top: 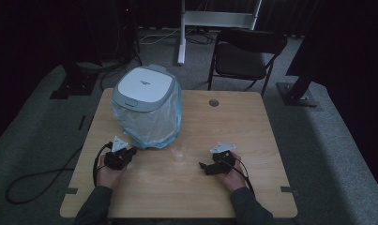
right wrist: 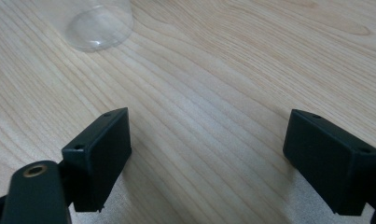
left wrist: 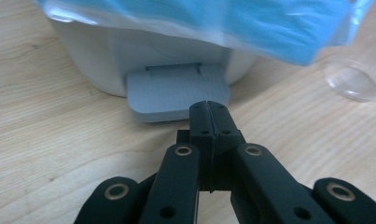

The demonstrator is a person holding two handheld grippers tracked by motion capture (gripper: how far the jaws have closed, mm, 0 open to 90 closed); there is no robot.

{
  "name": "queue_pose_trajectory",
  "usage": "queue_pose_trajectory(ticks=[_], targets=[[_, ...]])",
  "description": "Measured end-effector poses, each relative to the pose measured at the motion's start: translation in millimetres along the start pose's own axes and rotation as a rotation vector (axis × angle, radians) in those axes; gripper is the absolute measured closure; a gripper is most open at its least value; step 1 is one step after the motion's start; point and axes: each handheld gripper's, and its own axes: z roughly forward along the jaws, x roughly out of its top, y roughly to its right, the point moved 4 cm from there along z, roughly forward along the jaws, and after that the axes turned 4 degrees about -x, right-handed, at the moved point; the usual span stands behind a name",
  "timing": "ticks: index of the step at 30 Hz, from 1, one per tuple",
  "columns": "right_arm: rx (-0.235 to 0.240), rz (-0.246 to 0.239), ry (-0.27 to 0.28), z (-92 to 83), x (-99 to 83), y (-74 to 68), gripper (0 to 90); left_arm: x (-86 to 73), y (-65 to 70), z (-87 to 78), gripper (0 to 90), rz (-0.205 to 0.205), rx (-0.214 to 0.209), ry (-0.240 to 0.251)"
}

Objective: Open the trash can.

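Resting low on the bench (top: 186, 187), the left hand-held gripper (left wrist: 208, 109) points at the bin's grey pedal (left wrist: 176, 93), jaws pressed together on nothing. The right hand-held gripper (right wrist: 209, 154) lies spread wide, near a clear cup (right wrist: 99, 28).

The room is dim, its far walls lost in black. A light wooden surface (top: 252, 140) with rounded corners stands on grey carpet (top: 327, 140). Behind it sits a black folding chair (top: 245, 56), and farther back the white frame of a stand (top: 215, 21). Dark stand bases (top: 299, 96) rest on the carpet at both sides, and black cables (top: 32, 183) trail across the floor at the left
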Motion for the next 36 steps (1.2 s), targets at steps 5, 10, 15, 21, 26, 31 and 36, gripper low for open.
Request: queue_pose_trajectory(ticks=[5, 10, 15, 21, 26, 31, 36], targets=[[0.0, 0.0, 0.0, 0.0, 0.0, 0.0, 14.3, 4.0, -6.0, 3.0, 90.0, -0.008, 0.018, 0.011], [0.0, -0.001, 0.001, 0.0, 0.0, 0.0, 14.2, 10.8, -6.7, 11.1, 90.0, -0.007, 0.007, 0.034], [0.0, 0.0, 0.0, 0.0, 0.0, 0.0, 14.3, 13.2, -4.1, 22.4, 90.0, -0.01, -0.001, 0.029], [0.0, 0.0, 0.0, 0.0, 0.0, 0.0, 14.2, 12.4, -4.8, 25.6, 90.0, -0.018, -0.008, 0.045], [0.0, 0.0, 0.0, 0.0, 0.0, -0.1, 14.3, 8.7, -6.0, 26.0, 89.2, -0.007, 0.005, 0.077], [0.0, 0.001, 0.0, 0.0, 0.0, -0.1, 14.2, 7.8, -5.3, 27.1, 90.0, 0.011, 0.011, 0.09], [0.0, 0.001, 0.0, 0.0, 0.0, -0.1, 14.3, 7.5, -3.1, 27.2, 90.0, 0.032, 0.045, 0.108]])
